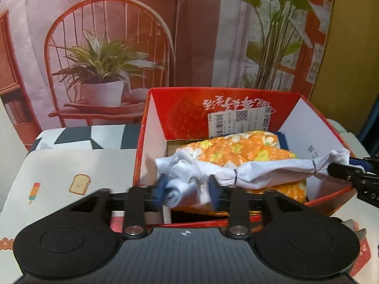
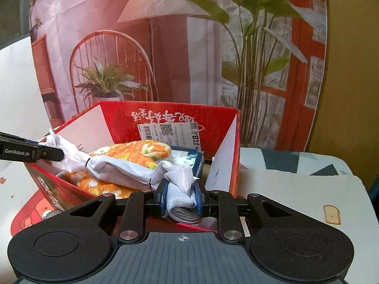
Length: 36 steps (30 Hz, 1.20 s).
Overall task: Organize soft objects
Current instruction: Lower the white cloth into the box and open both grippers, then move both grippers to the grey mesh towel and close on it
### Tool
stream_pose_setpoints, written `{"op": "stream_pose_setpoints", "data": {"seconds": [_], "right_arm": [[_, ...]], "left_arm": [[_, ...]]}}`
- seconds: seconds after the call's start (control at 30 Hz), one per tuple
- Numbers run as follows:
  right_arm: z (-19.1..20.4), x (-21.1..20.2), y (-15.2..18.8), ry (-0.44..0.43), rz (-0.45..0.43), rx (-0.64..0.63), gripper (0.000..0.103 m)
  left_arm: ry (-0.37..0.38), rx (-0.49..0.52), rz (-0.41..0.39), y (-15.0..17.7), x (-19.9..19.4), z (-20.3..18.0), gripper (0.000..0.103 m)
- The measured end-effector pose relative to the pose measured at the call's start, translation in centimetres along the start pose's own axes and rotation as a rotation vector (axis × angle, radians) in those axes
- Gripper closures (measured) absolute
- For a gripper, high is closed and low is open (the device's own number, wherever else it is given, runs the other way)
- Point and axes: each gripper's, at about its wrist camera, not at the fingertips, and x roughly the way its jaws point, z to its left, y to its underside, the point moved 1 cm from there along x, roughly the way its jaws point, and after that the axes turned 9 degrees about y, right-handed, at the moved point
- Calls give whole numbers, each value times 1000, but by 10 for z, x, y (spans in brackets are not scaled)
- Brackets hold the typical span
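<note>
The left claw (image 1: 187,193) is closed narrow on one bunched end of a white cloth bundle (image 1: 258,172); its blue pads (image 1: 214,190) press the fabric from both sides, at the near rim of a red box (image 1: 180,111); the right claw (image 2: 181,197) grips the other end of the same bundle in the same way, pads tight on the folded white fabric. The two claws face each other across the box, both held about level, and each one appears at the edge of the other's view; the bundle, tied with thin black bands, is stretched between them over the open box. Under it, inside the box, lies an orange flowered cushion (image 1: 246,149), and beside that a blue packet (image 2: 189,159); a white label (image 1: 239,120) is stuck on the inner back wall. The box stands on a worktop (image 1: 59,165) with a pale cover printed with toast and ice lolly; behind hangs a backdrop (image 1: 113,47) picturing a red chair, potted plants and a lamp.
</note>
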Motion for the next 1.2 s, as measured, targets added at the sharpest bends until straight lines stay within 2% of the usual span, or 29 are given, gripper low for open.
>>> {"op": "stream_pose_setpoints", "data": {"seconds": [0.07,0.1,0.17,0.23,0.3,0.33,0.4,0.47,0.73,1.0,1.13,1.2], "right_arm": [[1,-1,0,11,-5,-6,74],[0,-3,-1,12,-11,-7,73],[-1,-9,0,11,-43,0,68],[-2,-17,1,12,-80,10,57],[-3,-27,3,11,-121,20,32],[-3,-33,5,7,-148,24,27],[-2,-45,10,11,-189,24,8],[-2,-55,16,33,-225,26,0],[-10,-78,57,38,-256,86,0],[-7,-73,113,75,-169,69,0],[-14,-64,128,115,-115,100,1],[-20,-59,131,119,-95,132,7]], "left_arm": [[16,3,-27,0,-7,1,36],[29,3,-51,0,-13,1,32],[58,-5,-95,1,-23,1,15],[92,-16,-142,4,-34,2,9],[106,-17,-168,10,-43,-1,9],[108,-13,-174,13,-47,-2,8],[103,-9,-193,23,-54,-5,6],[101,-12,-219,34,-62,-5,2],[53,-77,-250,87,-78,0,0],[59,-123,-168,115,-50,8,0],[85,-132,-145,118,-37,9,6],[101,-136,-131,120,-28,9,13]]}}
